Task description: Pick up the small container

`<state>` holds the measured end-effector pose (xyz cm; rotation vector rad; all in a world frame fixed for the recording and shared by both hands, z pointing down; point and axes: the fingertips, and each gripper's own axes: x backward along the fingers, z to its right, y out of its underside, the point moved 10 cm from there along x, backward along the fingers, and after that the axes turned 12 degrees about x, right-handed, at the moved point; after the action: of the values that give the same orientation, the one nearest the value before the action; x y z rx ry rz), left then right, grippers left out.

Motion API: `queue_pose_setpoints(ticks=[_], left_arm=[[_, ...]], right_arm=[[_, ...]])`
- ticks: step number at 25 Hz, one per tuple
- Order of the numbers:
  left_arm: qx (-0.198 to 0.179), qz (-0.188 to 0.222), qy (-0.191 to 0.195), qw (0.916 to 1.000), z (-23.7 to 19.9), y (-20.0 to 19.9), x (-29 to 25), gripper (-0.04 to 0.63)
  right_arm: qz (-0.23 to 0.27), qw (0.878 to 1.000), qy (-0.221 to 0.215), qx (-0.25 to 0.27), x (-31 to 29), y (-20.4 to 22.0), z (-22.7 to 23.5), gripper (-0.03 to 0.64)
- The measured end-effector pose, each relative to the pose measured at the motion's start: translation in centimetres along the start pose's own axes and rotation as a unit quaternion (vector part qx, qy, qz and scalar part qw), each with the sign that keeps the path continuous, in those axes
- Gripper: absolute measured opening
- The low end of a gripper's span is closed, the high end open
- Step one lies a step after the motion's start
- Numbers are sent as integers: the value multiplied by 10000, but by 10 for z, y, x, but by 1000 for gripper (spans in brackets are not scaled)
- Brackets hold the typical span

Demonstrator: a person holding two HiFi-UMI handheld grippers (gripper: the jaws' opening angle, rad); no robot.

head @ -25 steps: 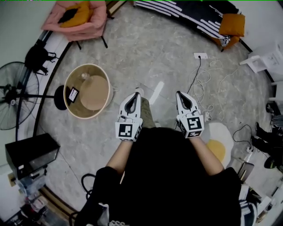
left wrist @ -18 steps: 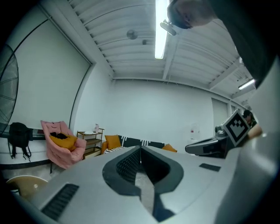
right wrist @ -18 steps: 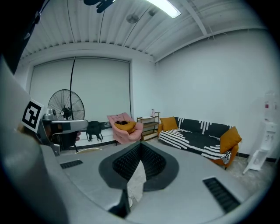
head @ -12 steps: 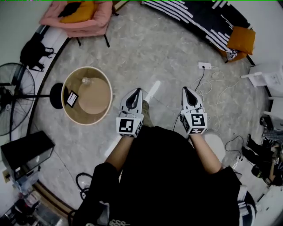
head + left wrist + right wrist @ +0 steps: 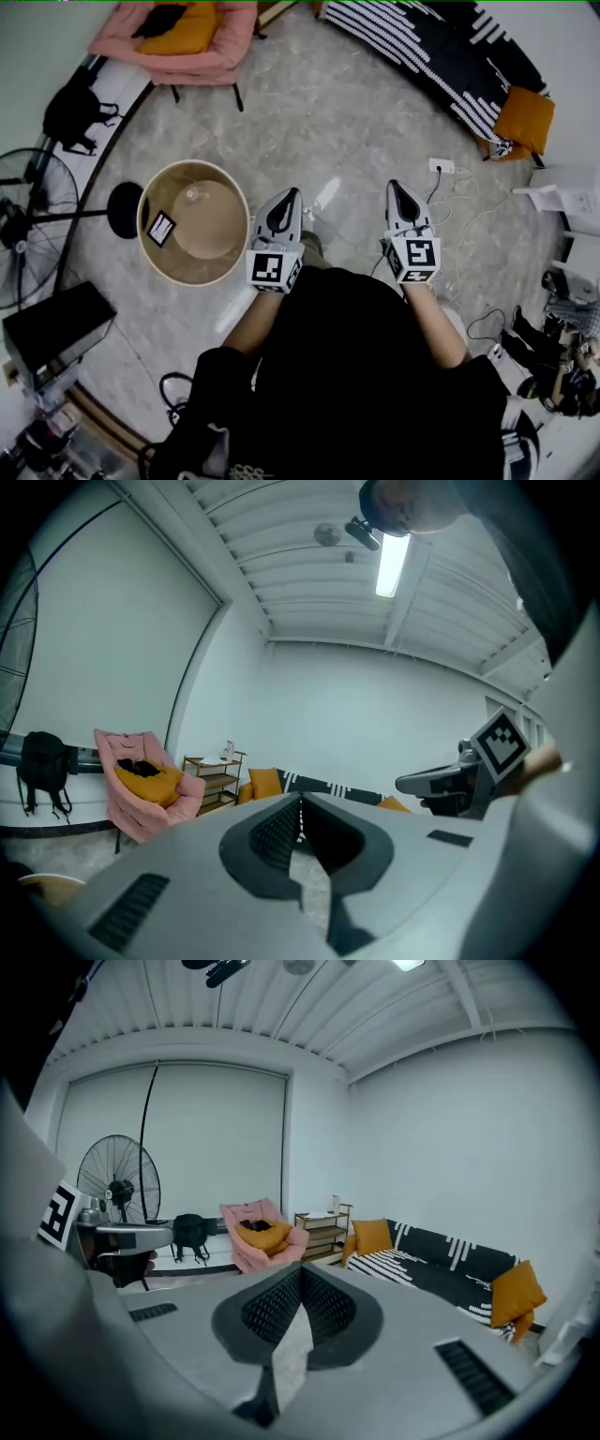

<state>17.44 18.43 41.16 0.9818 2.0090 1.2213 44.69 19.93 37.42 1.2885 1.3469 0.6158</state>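
The small clear container (image 5: 195,194) stands on a round tan table (image 5: 223,264), beside a small black-and-white card (image 5: 161,228). In the head view, my left gripper (image 5: 292,191) is held level just right of the table's rim, shut and empty. My right gripper (image 5: 396,185) is held parallel to it further right, over the floor, also shut with nothing in it. The left gripper view shows its jaws (image 5: 301,800) meeting at the tip, with the right gripper (image 5: 441,782) alongside. The right gripper view shows its own jaws (image 5: 300,1270) closed and the left gripper (image 5: 122,1237) at the left.
A pink chair with an orange cushion (image 5: 178,42) stands beyond the table and a black striped sofa (image 5: 422,47) at the far right. A standing fan (image 5: 28,225), a black backpack (image 5: 75,112) and a black box (image 5: 56,328) line the left wall. Cables and a socket strip (image 5: 441,167) lie on the floor at right.
The whole room has shifted in the head view as the person walks: the round table now sits closer to the left gripper. Both grippers stay shut and side by side.
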Motion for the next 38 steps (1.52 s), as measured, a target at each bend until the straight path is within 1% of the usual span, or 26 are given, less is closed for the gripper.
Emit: queue_pose_setpoints(ticks=[3,6,9,11,14,17,20,22,24,27,30,32,33,35,38], left_arm=[[77,25,-84,9999,-28,-11,-18,23],[203,-15,-52,9998,-51,-22,-39,21],[173,-60,-38,9998,-77,-37,-55,22],[173,-29,-118,9998,-97,-44,-63,23],[321,63,-313,9990,-118,-50,-66,21],[396,254,-600,9971,-130,-55,-63,21],[476,405,-914,9938,-148,-62,-54,21],[452,578,-1210,9899,-165,-66,-46,21],[432,837,-1601,9826,-182,-73,-38,21],[524,1138,-2147,9686,-195,-76,-33,23],[608,1313,-2425,9593,-215,-82,-39,21],[700,1460,-2638,9509,-238,-93,-42,21],[753,1534,-2801,9446,-250,-98,-43,23],[829,1680,-3179,9294,-266,-110,-49,22],[926,1798,-3803,9025,-280,-126,-68,21]], right_arm=[[121,9999,-13,75,-40,-23,-1,21],[148,9997,-50,184,-81,-44,2,21],[184,9996,-53,210,-113,-63,0,21],[179,9997,-71,167,-129,-70,-5,21],[98,9995,-211,205,-146,-74,-9,21],[13,9986,-436,315,-173,-79,-10,21],[154,9958,-761,482,-205,-96,-26,21],[319,9914,-1103,630,-231,-112,-46,21],[501,9831,-1576,782,-263,-129,-68,21],[661,9668,-2216,1087,-303,-145,-90,21],[784,9497,-2738,1305,-352,-160,-102,21],[935,9344,-3139,1400,-390,-177,-118,21],[1004,9259,-3348,1434,-410,-186,-126,21],[1069,9092,-3738,1488,-447,-202,-139,21],[1051,8881,-4198,1548,-498,-224,-143,21]])
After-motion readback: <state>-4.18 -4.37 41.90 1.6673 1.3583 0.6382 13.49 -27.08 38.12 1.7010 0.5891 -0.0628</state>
